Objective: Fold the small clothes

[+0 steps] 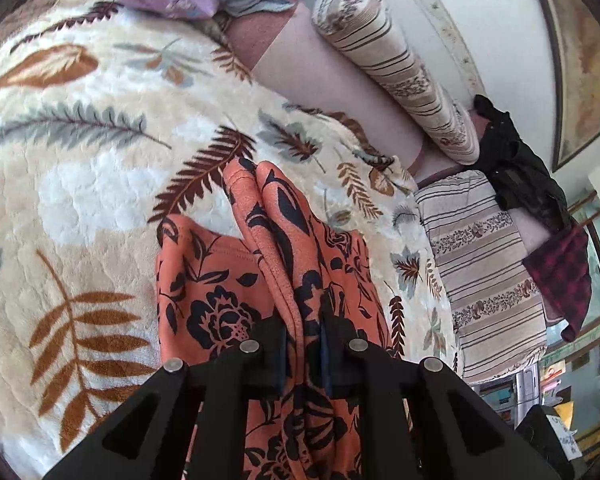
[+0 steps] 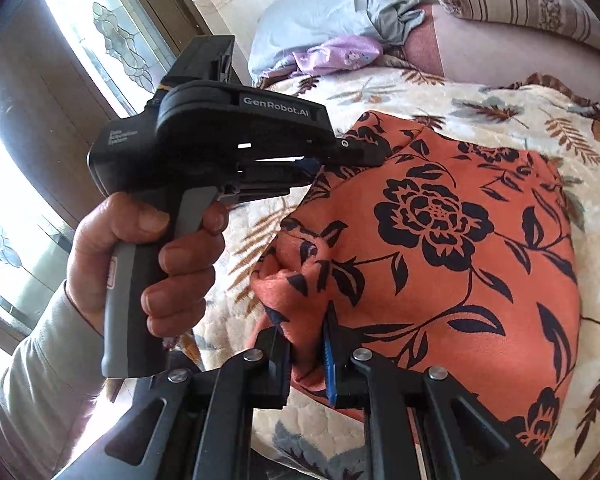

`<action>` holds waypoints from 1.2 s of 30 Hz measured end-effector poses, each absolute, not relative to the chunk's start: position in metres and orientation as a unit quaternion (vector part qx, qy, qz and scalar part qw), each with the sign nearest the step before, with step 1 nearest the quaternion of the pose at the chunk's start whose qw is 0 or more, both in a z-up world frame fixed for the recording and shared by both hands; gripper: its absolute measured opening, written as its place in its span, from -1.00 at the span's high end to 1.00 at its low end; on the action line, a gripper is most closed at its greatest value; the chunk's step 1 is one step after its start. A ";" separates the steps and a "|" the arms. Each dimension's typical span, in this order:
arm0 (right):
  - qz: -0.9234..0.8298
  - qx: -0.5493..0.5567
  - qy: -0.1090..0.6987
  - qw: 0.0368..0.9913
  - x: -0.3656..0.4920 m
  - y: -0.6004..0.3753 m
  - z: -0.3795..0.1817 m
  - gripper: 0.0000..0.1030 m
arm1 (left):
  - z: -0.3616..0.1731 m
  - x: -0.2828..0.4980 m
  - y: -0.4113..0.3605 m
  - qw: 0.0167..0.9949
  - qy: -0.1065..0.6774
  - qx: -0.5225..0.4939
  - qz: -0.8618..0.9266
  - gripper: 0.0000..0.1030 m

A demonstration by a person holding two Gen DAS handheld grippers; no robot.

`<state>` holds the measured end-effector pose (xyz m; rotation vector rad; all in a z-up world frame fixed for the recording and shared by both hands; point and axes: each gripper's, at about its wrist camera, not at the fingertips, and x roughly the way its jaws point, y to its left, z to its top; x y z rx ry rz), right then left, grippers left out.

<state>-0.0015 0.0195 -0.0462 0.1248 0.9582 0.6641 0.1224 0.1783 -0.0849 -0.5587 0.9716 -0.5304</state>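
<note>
Bed with leaf-print blanket [image 1: 100,168] under us. Orange floral garment [image 2: 460,240] spreads ahead of both grippers; left gripper [image 1: 303,344] clamps bunched edge, right gripper [image 2: 306,344] clamps near corner. We judge fold goes away from us.

Left gripper [image 1: 303,354] jaws clamped on cloth, right gripper [image 2: 305,354] jaws likewise, left hand [image 2: 148,264] gripping its handle

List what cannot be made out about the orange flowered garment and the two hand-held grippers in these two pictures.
- Left wrist view: the orange garment's near end, cut off by the bottom edge and covered by the left hand-held gripper.
- Right wrist view: the garment's kind and full outline, bunched and lifted off the blanket.
- Right wrist view: the cloth edge inside the right hand-held gripper, hidden by its fingers.
</note>
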 end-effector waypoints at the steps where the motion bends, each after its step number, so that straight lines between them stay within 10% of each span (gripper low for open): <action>1: 0.316 0.056 0.452 0.832 -0.004 0.023 -0.047 0.75 | -0.087 0.120 0.182 0.817 0.455 -0.258 -0.245 0.74; 7: 0.309 0.045 0.515 0.798 0.005 0.050 -0.103 0.75 | -0.169 0.131 0.210 0.766 0.525 -0.311 -0.202 0.73; 36: 0.332 0.008 0.494 0.803 -0.011 0.061 -0.112 0.73 | -0.130 0.090 0.228 0.783 0.512 -0.301 -0.183 0.44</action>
